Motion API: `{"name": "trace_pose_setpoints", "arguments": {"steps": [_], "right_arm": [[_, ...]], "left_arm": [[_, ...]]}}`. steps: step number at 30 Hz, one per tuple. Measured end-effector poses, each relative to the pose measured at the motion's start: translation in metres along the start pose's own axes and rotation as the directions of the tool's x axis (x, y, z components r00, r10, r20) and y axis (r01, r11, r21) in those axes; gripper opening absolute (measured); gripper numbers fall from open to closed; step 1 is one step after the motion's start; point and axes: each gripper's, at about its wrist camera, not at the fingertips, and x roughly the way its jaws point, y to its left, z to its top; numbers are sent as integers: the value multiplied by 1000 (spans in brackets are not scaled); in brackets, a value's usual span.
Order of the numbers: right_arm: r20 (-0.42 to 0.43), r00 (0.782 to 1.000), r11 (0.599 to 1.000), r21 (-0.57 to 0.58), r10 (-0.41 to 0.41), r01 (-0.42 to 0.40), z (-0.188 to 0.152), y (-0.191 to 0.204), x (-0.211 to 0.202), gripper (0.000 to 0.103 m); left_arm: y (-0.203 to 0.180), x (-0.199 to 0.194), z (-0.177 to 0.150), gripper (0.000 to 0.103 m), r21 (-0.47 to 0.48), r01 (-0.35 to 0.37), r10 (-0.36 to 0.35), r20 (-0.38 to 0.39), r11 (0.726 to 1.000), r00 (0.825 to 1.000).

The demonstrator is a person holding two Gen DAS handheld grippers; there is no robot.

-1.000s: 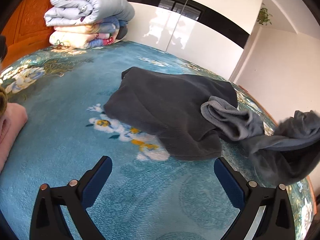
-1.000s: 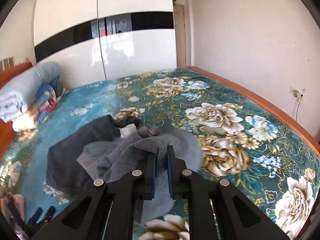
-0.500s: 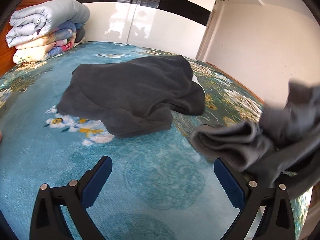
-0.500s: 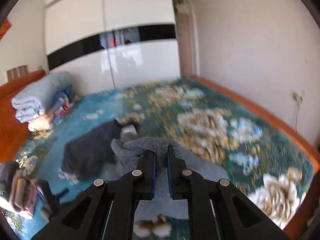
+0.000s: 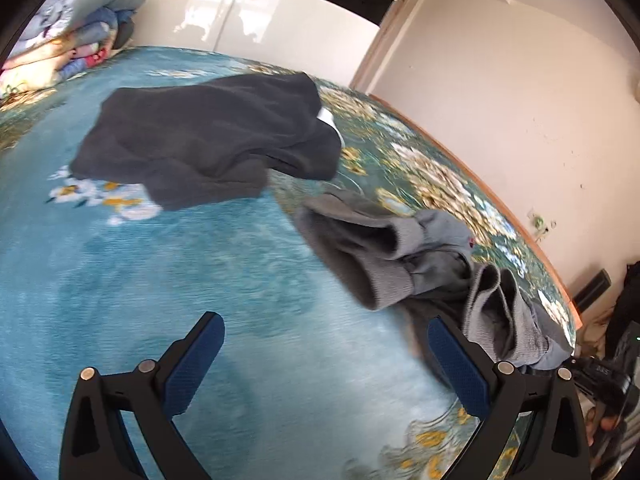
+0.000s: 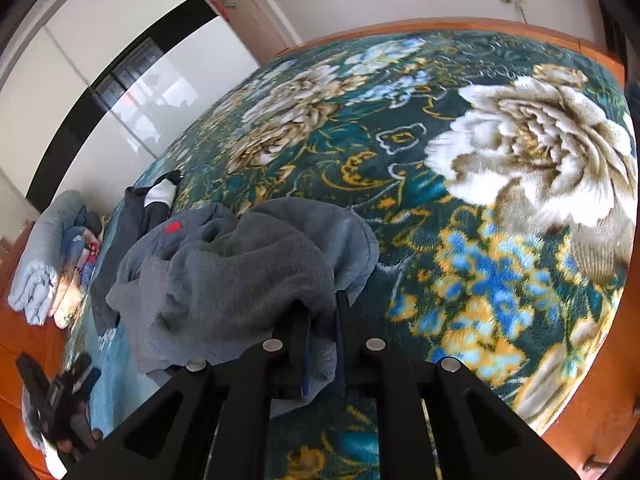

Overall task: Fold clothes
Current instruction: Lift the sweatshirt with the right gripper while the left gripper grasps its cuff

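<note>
1. Two garments lie on the floral blanket (image 5: pixel 120 264): a grey sweater (image 5: pixel 404 256) and a dark charcoal garment (image 5: pixel 208 140) farther up the bed.
2. In the left wrist view the left gripper (image 5: pixel 326 354) hangs above bare blue blanket with its blue-padded jaws spread wide and nothing between them. The grey sweater is ahead and to the right of the jaws, one crumpled end lying just beside the right finger; the charcoal garment is well ahead, apart from both fingers.
3. In the right wrist view the right gripper (image 6: pixel 322 322) has its jaws drawn close together on a fold of the grey sweater (image 6: pixel 240 276), which bunches up over and in front of the fingers and drapes to the left.
4. Beyond the sweater in that view the charcoal garment (image 6: pixel 132 224) shows a white patch, too small to tell what it is.
5. Writing: a small red tag (image 6: pixel 173 227) sits on the sweater's lighter inner side; no text on it can be read.
6. Folded quilts (image 5: pixel 76 28) are stacked at the far end of the bed, by the white wardrobe (image 5: pixel 248 20).
</note>
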Motion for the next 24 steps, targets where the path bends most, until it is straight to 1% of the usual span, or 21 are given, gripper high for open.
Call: {"name": "trace_pose_setpoints", "arguments": {"steps": [2, 4, 6, 8, 9, 11, 12, 13, 14, 15, 16, 18, 20, 21, 23, 24], "right_arm": [[1, 1000, 998, -64, 5, -5, -1, 3, -12, 16], [5, 1000, 994, -109, -19, 19, -3, 5, -23, 22], [23, 998, 986, -160, -52, 55, -5, 11, -31, 22], [50, 996, 971, -223, -72, 82, -8, 22, -38, 22], [65, 995, 962, -260, -72, 87, -10, 30, -41, 22], [86, 995, 950, -303, -52, 76, -11, 46, -43, 30], [86, 996, 949, -311, -23, 49, -13, 54, -42, 39], [73, 997, 946, -323, 13, 11, -14, 62, -39, 48], [51, 997, 938, -344, 56, -35, -16, 71, -34, 52], [29, 995, 926, -371, 91, -74, -18, 81, -27, 59], [11, 994, 908, -408, 106, -93, -22, 91, -19, 62], [1, 996, 863, -499, 94, -81, -30, 109, -1, 63], [25, 998, 820, -571, 62, -37, -38, 121, 15, 63], [34, 998, 806, -592, 43, -14, -41, 123, 21, 63], [37, 999, 784, -620, 3, 21, -43, 123, 36, 63], [31, 1000, 788, -615, 6, 14, -42, 119, 38, 63]], "left_arm": [[-9, 15, 4, 103, -14, -6, 6, -44, 1000, 999], [-14, 26, 8, 103, -51, -24, 20, -78, 998, 997], [-15, 33, 12, 103, -87, -56, 48, -95, 995, 994], [-16, 33, 14, 103, -99, -75, 65, -103, 992, 993], [-16, 34, 16, 103, -109, -68, 56, -110, 992, 992], [-14, 36, 18, 102, -133, -49, 32, -125, 990, 992], [-13, 37, 18, 102, -149, -38, 18, -131, 988, 991], [-11, 42, 20, 102, -159, -29, 7, -132, 987, 991], [-11, 46, 20, 102, -176, -10, -14, -135, 984, 991], [-12, 49, 20, 102, -184, -3, -23, -139, 983, 990], [-14, 53, 20, 100, -190, 2, -30, -143, 982, 989], [-17, 60, 20, 96, -202, 12, -44, -152, 979, 987], [-20, 67, 20, 89, -215, 22, -58, -160, 976, 985], [-21, 70, 20, 87, -221, 27, -65, -164, 975, 984], [-24, 77, 20, 78, -233, 37, -79, -172, 972, 982], [-25, 81, 20, 77, -240, 42, -86, -176, 970, 981]]}}
